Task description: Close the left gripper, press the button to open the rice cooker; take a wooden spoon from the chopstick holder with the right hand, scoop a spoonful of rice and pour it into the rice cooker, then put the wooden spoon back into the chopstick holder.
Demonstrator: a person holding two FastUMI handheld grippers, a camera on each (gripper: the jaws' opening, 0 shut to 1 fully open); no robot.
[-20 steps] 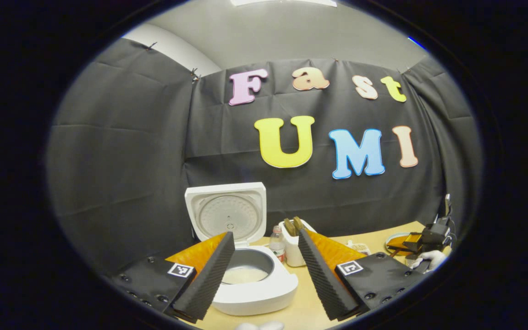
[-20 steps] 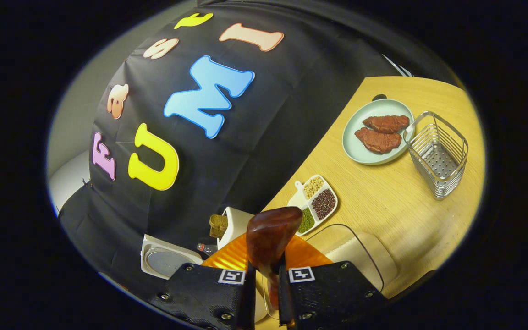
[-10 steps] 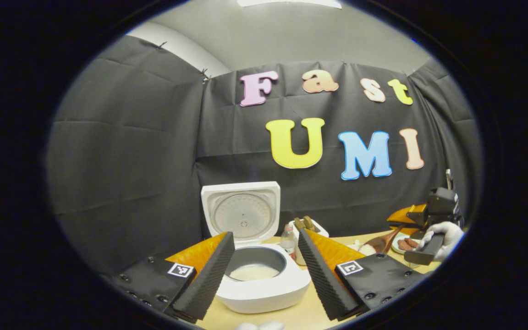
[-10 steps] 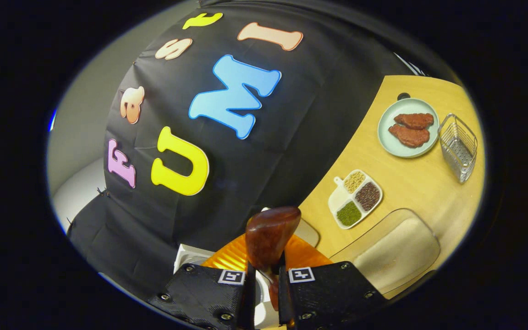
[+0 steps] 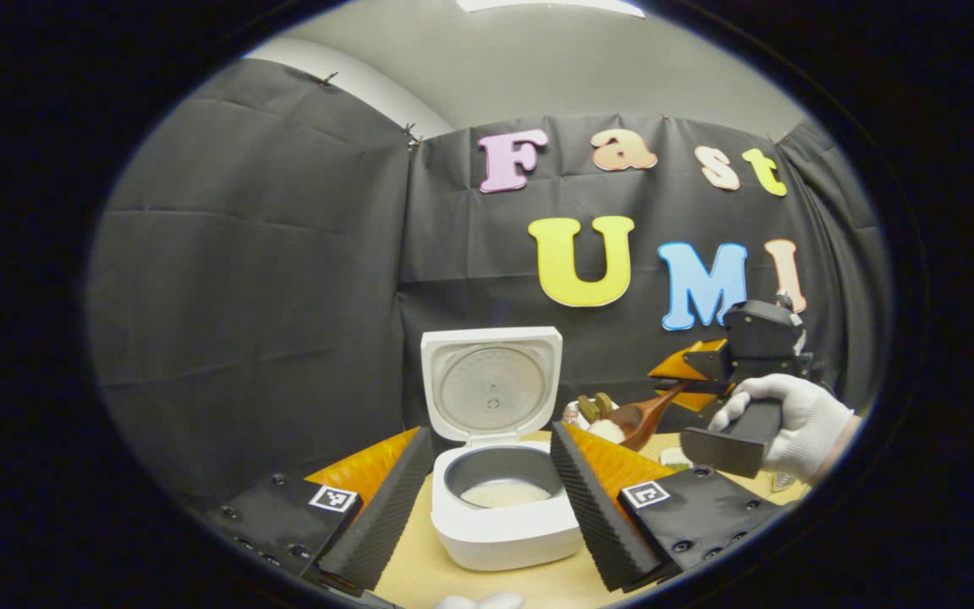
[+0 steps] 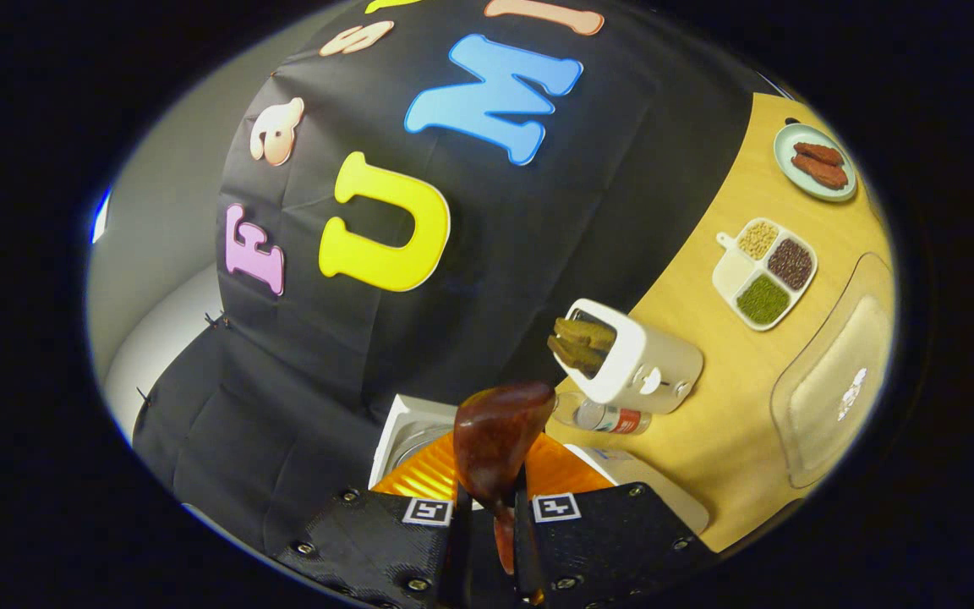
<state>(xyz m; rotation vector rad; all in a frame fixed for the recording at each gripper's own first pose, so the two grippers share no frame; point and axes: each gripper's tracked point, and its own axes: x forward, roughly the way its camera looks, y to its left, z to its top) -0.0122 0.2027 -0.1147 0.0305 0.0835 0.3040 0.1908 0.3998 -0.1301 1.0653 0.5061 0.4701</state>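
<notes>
The white rice cooker stands open with its lid upright and some rice in the pot. My left gripper is open, its fingers on either side of the cooker as seen from in front, holding nothing. A gloved hand holds my right gripper to the cooker's right. It is shut on the handle of the wooden spoon, whose bowl carries a heap of rice beside the cooker's rear right. In the right gripper view the spoon rises from my shut right gripper above the cooker lid.
A white toaster with two slices and a lying bottle sit just past the cooker. Farther along the wooden table are a clear rice container, a divided dish of beans and a plate of meat.
The right gripper has lifted the loaded spoon from the rice container and carried it left, up to the cooker. The cooker has drifted right in the left gripper view.
</notes>
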